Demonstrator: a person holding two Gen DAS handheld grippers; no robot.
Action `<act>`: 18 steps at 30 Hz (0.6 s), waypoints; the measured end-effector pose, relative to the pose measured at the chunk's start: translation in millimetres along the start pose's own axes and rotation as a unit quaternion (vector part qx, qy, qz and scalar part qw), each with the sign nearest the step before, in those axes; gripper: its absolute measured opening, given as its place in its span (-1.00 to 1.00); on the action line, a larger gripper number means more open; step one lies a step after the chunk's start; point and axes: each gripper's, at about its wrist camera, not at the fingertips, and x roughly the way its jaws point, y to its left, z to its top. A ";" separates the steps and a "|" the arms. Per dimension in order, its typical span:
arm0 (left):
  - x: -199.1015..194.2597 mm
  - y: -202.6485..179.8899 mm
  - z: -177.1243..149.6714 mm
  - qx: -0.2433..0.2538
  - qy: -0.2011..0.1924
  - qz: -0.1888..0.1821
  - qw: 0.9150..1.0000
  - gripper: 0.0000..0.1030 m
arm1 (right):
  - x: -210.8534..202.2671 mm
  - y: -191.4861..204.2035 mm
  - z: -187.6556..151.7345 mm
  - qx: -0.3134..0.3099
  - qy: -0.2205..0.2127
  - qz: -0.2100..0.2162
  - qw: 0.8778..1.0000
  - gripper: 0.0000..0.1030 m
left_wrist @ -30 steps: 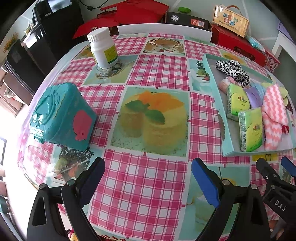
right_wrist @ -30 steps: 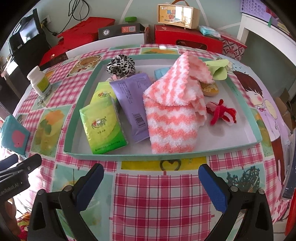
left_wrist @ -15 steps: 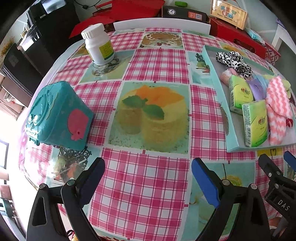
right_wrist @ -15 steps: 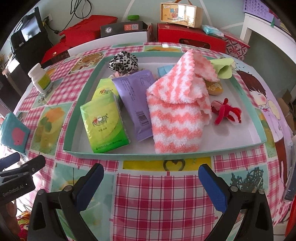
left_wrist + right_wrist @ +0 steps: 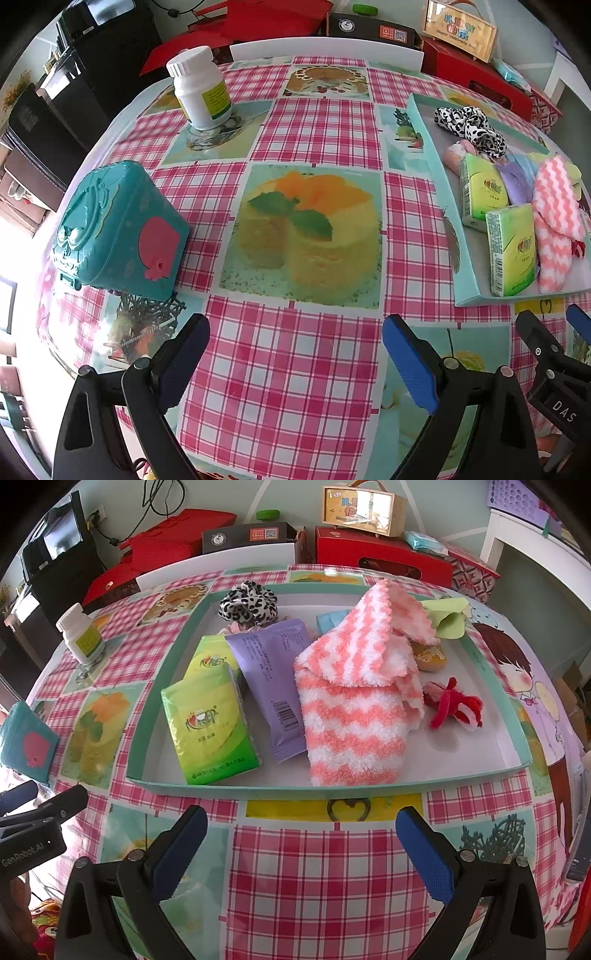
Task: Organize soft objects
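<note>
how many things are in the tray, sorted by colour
green: 3, two tissue packs and a cloth
purple: 1, packet
pink-white: 2, towel, small roll
black-white: 1, scrunchie
red: 1, yarn tie
blue: 1, cloth
yellow-brown: 1, small item
total: 10

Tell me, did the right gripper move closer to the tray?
Yes, a little. In the right wrist view the tray sits lower and looks bigger than before, so the open right gripper has crept forward toward its near rim.
</note>
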 end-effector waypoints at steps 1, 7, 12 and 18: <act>-0.1 -0.1 -0.3 -0.001 0.000 0.000 1.000 0.84 | -0.1 0.0 0.0 0.000 -0.001 0.000 1.000 1.00; -2.5 2.0 0.1 -0.007 -0.007 0.000 1.000 0.84 | -2.0 -1.2 0.2 0.001 -0.004 -0.002 1.000 1.00; -4.6 2.1 0.1 -0.007 -0.011 -0.002 1.000 0.84 | -4.1 -1.6 1.3 0.000 -0.007 -0.005 1.000 1.00; -9.0 2.7 0.6 -0.008 -0.020 -0.009 1.000 0.84 | -7.1 1.0 2.4 -0.004 -0.012 -0.009 1.000 1.00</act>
